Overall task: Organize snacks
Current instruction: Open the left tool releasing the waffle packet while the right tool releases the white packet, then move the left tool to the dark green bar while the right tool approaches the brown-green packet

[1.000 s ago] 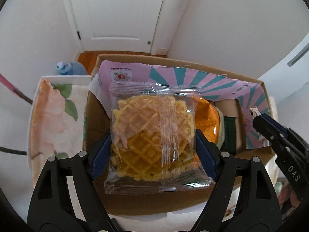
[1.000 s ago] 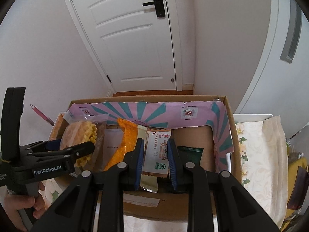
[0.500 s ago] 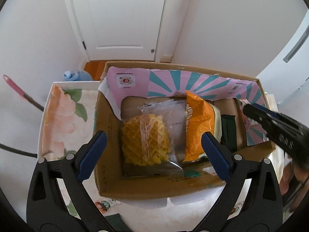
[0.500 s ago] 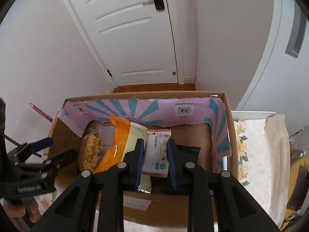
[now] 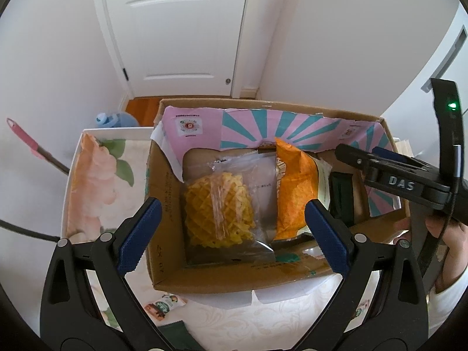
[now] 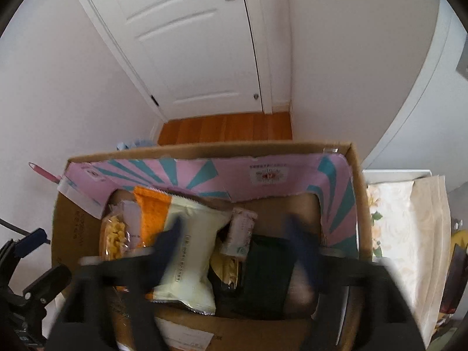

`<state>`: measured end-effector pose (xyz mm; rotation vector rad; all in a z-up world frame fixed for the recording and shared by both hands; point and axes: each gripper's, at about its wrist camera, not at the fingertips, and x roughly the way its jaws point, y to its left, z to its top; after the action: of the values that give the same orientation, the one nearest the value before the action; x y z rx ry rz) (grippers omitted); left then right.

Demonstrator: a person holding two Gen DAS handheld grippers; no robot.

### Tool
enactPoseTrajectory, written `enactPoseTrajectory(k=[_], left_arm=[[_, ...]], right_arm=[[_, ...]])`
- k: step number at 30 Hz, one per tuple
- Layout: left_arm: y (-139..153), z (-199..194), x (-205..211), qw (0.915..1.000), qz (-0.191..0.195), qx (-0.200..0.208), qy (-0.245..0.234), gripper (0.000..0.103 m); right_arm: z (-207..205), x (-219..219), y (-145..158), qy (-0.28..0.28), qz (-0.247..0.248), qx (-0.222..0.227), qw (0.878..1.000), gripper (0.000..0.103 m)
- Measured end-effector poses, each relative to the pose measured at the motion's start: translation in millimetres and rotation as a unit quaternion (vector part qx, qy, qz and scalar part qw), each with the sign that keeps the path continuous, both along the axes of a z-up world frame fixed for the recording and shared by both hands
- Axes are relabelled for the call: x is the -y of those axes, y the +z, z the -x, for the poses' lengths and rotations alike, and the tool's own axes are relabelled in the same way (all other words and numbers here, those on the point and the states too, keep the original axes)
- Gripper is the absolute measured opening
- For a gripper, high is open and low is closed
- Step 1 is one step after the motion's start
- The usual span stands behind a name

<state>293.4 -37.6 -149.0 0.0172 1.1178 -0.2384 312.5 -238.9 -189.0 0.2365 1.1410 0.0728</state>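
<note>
A cardboard box (image 5: 169, 257) with a pink and teal liner holds the snacks. A clear waffle pack (image 5: 219, 207) lies at its left, next to an orange and white bag (image 5: 295, 187) and a dark green packet (image 5: 340, 199). My left gripper (image 5: 231, 234) is open and empty above the box's near wall. In the right wrist view my right gripper (image 6: 239, 251), blurred, is open over the box (image 6: 70, 228). A small white and red sachet (image 6: 241, 231) lies between the orange and white bag (image 6: 190, 242) and the dark green packet (image 6: 269, 275). The waffle pack (image 6: 115, 237) shows at the left.
The box stands on a table with a floral cloth (image 5: 96, 181). Small snack packets (image 5: 165, 305) lie on the table in front of the box. A white door (image 5: 181, 29) and walls are behind. A pink-handled tool (image 5: 26, 143) leans at the left.
My left gripper opened and let the waffle pack drop into the box, then drew back. My right gripper opened and released the white and red sachet into the box.
</note>
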Motion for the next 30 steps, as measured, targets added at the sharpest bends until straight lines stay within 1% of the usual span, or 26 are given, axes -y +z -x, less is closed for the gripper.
enactPoseTrajectory(k=[2, 7, 11, 12, 14, 17, 21, 25, 28, 30], left_arm=[[1, 0, -1, 1.0000, 0.001, 0.002, -0.002, 0.098], [7, 4, -3, 0.9999, 0.006, 0.009, -0.005, 0.098], [15, 11, -5, 0.9998, 0.011, 0.017, -0.005, 0.098], [17, 13, -6, 0.9997, 0.012, 0.020, -0.004, 0.098], [23, 19, -7, 0.9995, 0.012, 0.027, -0.002, 0.098], [33, 31, -10, 0.9992, 0.009, 0.039, 0.004, 0.098], [47, 53, -17, 0.9980, 0.010, 0.057, 0.024, 0.098], [61, 83, -27, 0.9955, 0.011, 0.074, 0.058, 0.098], [69, 105, -35, 0.9932, 0.016, 0.081, 0.082, 0.098], [73, 123, -41, 0.9911, 0.017, 0.086, 0.100, 0.098]], right_arm=[[3, 0, 6, -0.001, -0.005, 0.010, 1.000, 0.088], [11, 0, 15, -0.005, -0.002, 0.018, 1.000, 0.088], [19, -3, 27, -0.010, -0.002, 0.033, 0.999, 0.089], [22, -3, 31, -0.011, -0.001, 0.038, 0.999, 0.090], [29, -4, 40, -0.011, 0.001, 0.049, 0.999, 0.102], [39, -5, 54, -0.002, 0.004, 0.070, 0.998, 0.102], [55, -9, 73, 0.019, 0.007, 0.093, 0.995, 0.102], [78, -18, 91, 0.052, 0.013, 0.111, 0.992, 0.102], [98, -24, 103, 0.079, 0.019, 0.126, 0.989, 0.102], [114, -24, 111, 0.085, 0.031, 0.146, 0.985, 0.102]])
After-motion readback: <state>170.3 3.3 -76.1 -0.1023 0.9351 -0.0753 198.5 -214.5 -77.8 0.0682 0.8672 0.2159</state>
